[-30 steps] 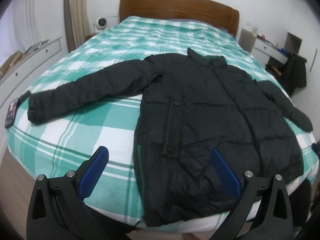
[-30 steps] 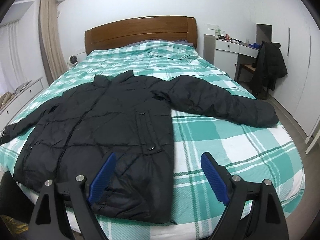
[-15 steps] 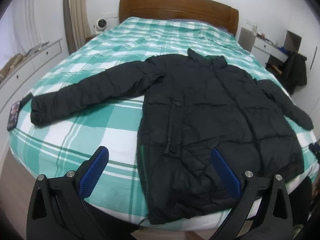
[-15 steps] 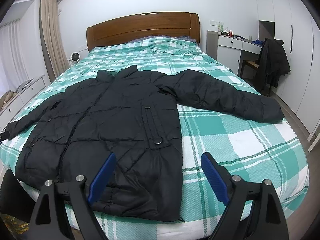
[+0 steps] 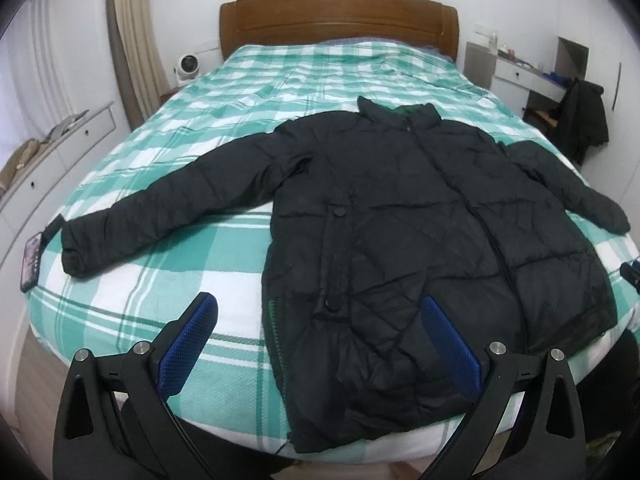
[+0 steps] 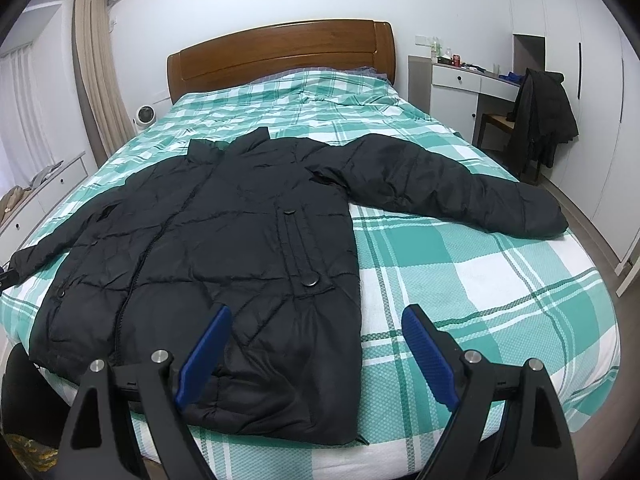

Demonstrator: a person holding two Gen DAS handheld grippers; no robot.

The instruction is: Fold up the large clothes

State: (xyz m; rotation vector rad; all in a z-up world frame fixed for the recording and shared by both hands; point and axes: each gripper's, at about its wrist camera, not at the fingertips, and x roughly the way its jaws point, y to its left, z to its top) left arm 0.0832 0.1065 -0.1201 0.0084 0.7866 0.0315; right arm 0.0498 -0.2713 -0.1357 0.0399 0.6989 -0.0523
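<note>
A large black padded jacket lies flat, front up, on the green-and-white checked bed, collar toward the headboard, both sleeves spread out sideways. It also shows in the right wrist view. My left gripper is open and empty, held above the bed's foot edge over the jacket's left hem corner. My right gripper is open and empty, above the jacket's right hem corner. Neither touches the jacket.
A phone lies at the bed's left edge by the sleeve cuff. A wooden headboard stands at the back. A white desk and a chair draped with dark clothes are at the right. White drawers line the left wall.
Both grippers have risen and tilted up a little, so the views show more of the headboard and wall. The jacket has not moved. Both grippers stay open.
</note>
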